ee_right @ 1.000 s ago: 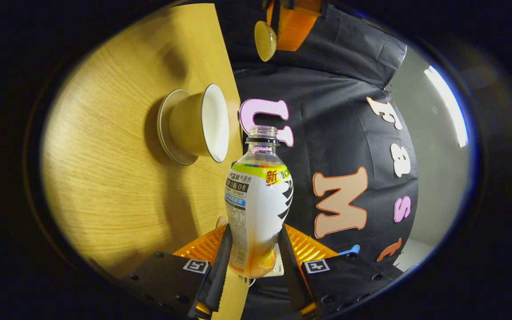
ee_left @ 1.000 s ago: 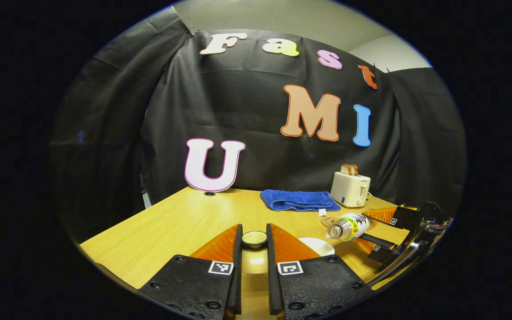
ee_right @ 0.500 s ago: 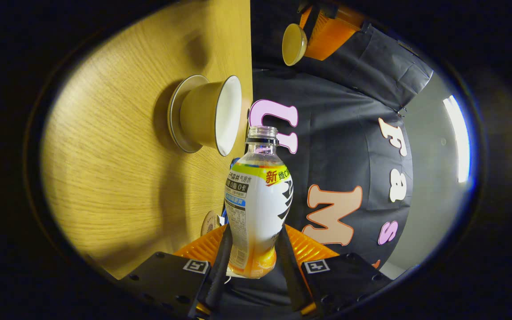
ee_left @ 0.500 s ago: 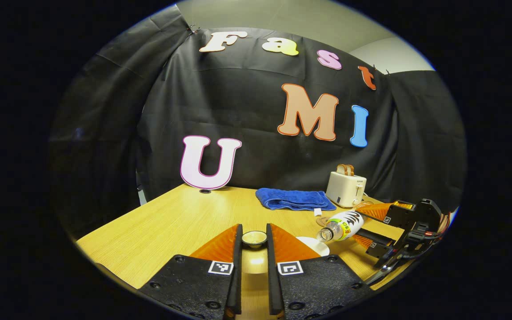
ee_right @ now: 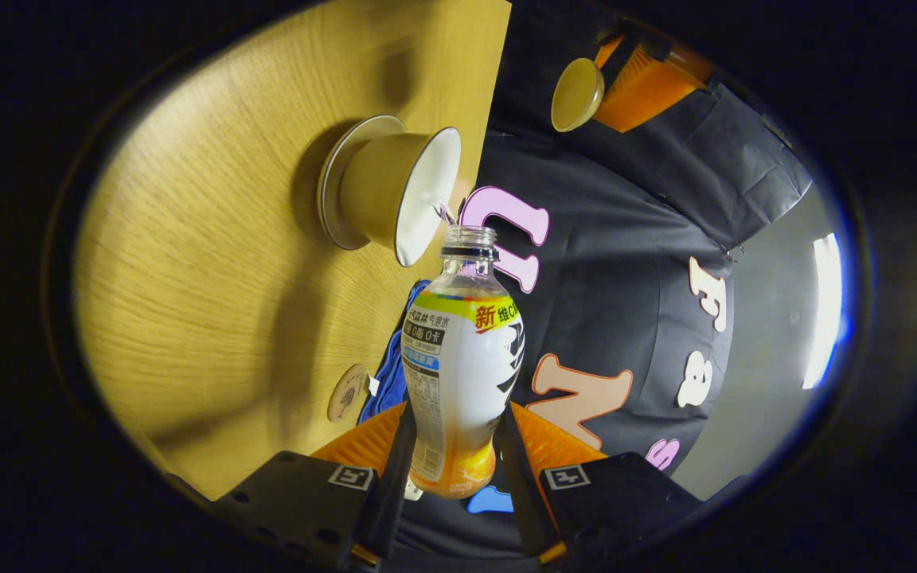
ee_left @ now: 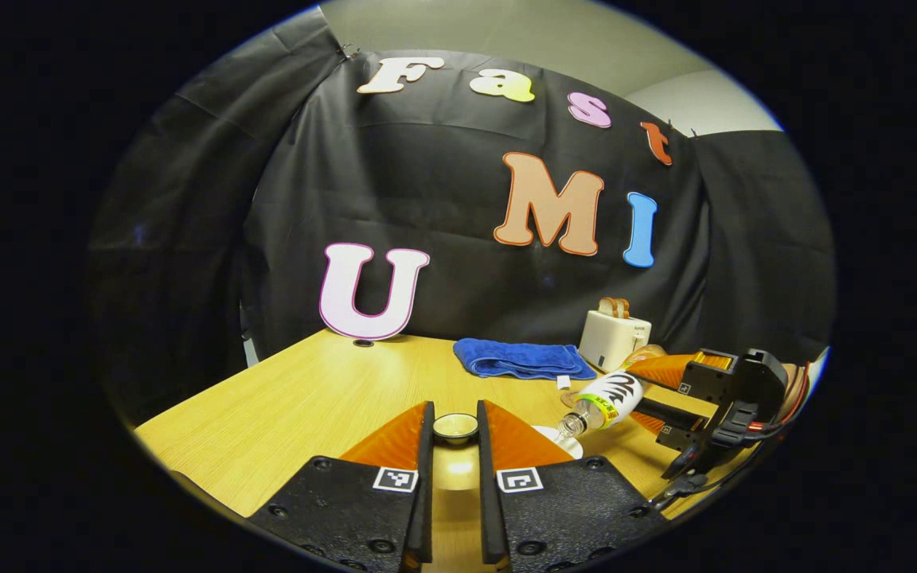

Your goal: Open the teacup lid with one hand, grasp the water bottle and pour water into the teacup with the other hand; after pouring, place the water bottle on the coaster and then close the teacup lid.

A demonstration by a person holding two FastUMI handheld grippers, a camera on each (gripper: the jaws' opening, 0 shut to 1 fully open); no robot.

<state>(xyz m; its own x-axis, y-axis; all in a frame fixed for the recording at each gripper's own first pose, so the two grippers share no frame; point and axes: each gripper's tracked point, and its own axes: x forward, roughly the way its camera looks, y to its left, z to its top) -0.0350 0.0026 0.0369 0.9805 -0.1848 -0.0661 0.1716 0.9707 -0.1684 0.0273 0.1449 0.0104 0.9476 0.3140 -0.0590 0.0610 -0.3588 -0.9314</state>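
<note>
My left gripper (ee_left: 454, 412) is shut on the small round teacup lid (ee_left: 455, 428), held up over the table. To its right, my right gripper (ee_left: 660, 395) is shut on the water bottle (ee_left: 608, 396), which is tilted with its open mouth down over the white-lined teacup (ee_left: 560, 439). In the right gripper view the bottle (ee_right: 462, 358) sits between my fingers (ee_right: 401, 434). A thin stream of water (ee_right: 444, 212) runs from its mouth into the open teacup (ee_right: 395, 195), which stands on its saucer (ee_right: 335, 187). The lid (ee_right: 576, 94) hangs beyond the cup. The round coaster (ee_right: 347, 391) lies on the table.
A folded blue towel (ee_left: 520, 358) and a white toaster (ee_left: 616, 338) with bread in it stand at the back of the wooden table (ee_left: 299, 406). The towel (ee_right: 391, 374) lies just past the coaster. The table's near edge runs close below my left gripper.
The right gripper has tipped the bottle further and brought its mouth over the teacup; water now runs into it. The left gripper holds the lid still.
</note>
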